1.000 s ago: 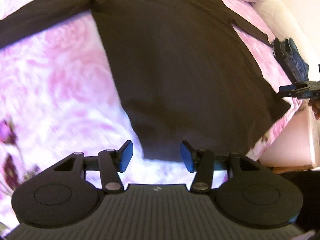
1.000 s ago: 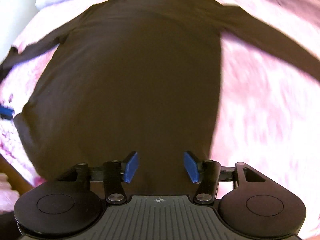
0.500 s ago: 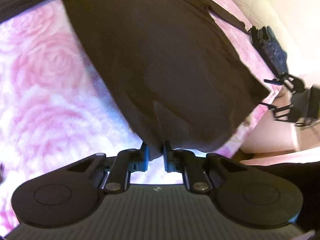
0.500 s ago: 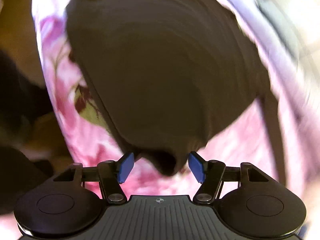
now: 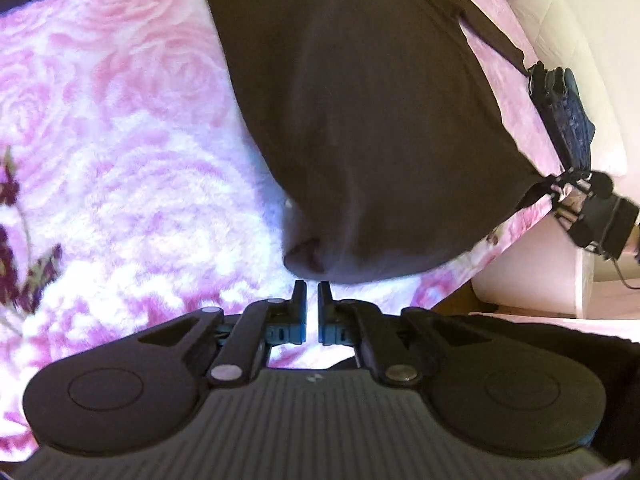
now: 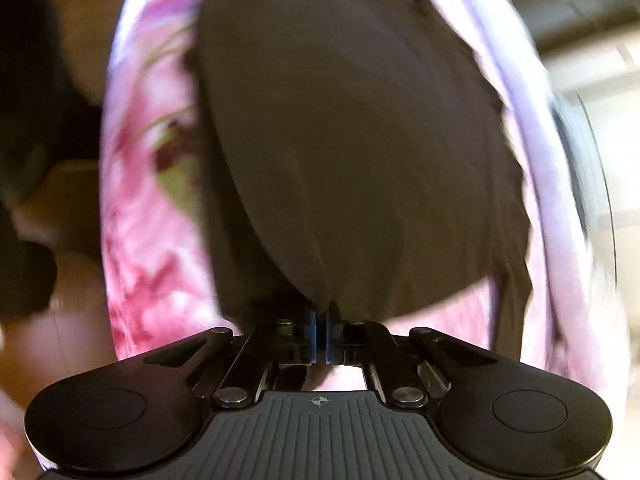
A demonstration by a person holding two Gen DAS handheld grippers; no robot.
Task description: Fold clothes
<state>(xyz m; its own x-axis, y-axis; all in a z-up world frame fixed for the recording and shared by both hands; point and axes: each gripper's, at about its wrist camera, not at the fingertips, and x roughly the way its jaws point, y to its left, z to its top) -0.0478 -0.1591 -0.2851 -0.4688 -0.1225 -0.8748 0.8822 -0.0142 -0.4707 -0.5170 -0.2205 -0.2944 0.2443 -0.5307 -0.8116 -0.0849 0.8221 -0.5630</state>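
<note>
The dark long-sleeved shirt [image 5: 380, 120] is lying spread flat on a pink rose-patterned blanket [image 5: 120, 140], not yet folded. The left gripper [image 5: 312, 292] is pinching one hem corner; the right gripper [image 6: 320, 332], whose jaws have just been closing, is clamping the other. Every fold is remaining. A cream wall [image 5: 580, 20] is showing beyond the bed.

The left gripper [image 5: 312, 290] sits at six o'clock with its fingers drawn together on the bunched hem corner of a dark shirt [image 5: 360, 120], which spreads up toward twelve o'clock over a pink rose-patterned blanket [image 5: 120, 160]. At three o'clock the right gripper [image 5: 560, 188] pinches the shirt's other hem corner at the blanket's edge.
</note>
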